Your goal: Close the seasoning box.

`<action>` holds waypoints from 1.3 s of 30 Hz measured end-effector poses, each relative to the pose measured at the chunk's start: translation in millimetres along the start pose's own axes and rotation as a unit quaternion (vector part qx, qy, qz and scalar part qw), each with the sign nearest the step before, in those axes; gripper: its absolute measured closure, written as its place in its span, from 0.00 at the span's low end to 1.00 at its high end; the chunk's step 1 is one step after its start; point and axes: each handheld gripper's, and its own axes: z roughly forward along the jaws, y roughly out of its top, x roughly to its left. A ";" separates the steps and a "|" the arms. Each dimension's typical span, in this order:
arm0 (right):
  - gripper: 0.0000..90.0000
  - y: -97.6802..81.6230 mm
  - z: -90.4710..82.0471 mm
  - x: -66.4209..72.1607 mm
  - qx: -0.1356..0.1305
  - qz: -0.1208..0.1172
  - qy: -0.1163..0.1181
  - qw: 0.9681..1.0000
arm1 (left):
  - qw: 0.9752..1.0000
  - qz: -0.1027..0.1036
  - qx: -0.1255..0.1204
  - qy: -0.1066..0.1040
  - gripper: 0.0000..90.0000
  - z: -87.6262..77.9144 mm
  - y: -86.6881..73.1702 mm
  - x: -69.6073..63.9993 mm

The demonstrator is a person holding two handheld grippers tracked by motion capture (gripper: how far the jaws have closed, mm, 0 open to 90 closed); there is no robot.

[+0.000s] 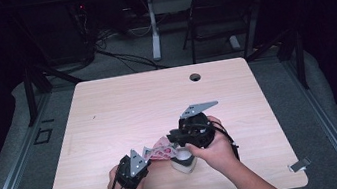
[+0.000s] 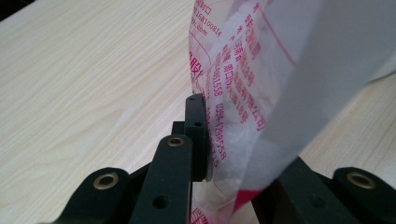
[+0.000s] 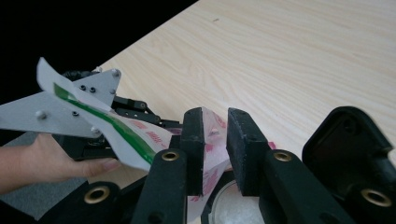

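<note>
Plastic bag (image 1: 161,151) clamped in left gripper (image 1: 142,163), slack between right gripper's (image 1: 177,136) parted jaws, mouth over white cup (image 1: 183,164).

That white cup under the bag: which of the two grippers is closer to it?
Right. The right gripper hangs directly above the white cup; the left gripper sits off to its side, gripping the bag.

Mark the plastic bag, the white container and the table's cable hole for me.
plastic bag (image 2: 243,93), left gripper view, on its red printed film.
white container (image 1: 183,165), high view, on its front wall.
cable hole (image 1: 195,77), high view, at its dark centre.
</note>
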 end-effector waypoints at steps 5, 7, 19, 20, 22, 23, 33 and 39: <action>0.84 0.2 -9.1 -0.9 -0.029 0.007 -0.002 1.000 | 0.999 -0.037 -0.004 -0.017 0.91 0.7 -2.3 5.4; 0.84 -1.1 -13.4 -1.0 -0.043 0.010 -0.003 0.999 | 0.998 -0.056 -0.007 -0.026 0.91 1.2 -4.3 9.2; 0.84 -11.7 -17.6 -5.7 -0.052 0.023 -0.006 0.998 | 0.991 -0.122 -0.021 -0.052 0.90 2.5 -11.0 19.7; 0.84 -12.5 -17.8 -5.9 -0.050 0.022 -0.007 0.998 | 0.990 -0.126 -0.022 -0.053 0.90 2.7 -11.4 20.5; 0.84 -14.1 -17.3 -5.9 -0.052 0.026 -0.005 0.998 | 0.989 -0.136 -0.025 -0.054 0.90 2.8 -12.4 21.9; 0.84 -15.0 -17.5 -6.1 -0.050 0.025 -0.004 0.998 | 0.988 -0.142 -0.028 -0.057 0.89 3.1 -12.9 22.5; 0.83 -20.0 -16.0 -4.0 -0.050 0.029 0.004 0.998 | 0.985 -0.150 -0.041 -0.070 0.85 2.4 -15.5 26.4; 0.83 -22.1 -12.7 -3.1 -0.045 0.029 0.007 0.999 | 0.985 -0.148 -0.047 -0.074 0.80 -0.5 -16.0 27.8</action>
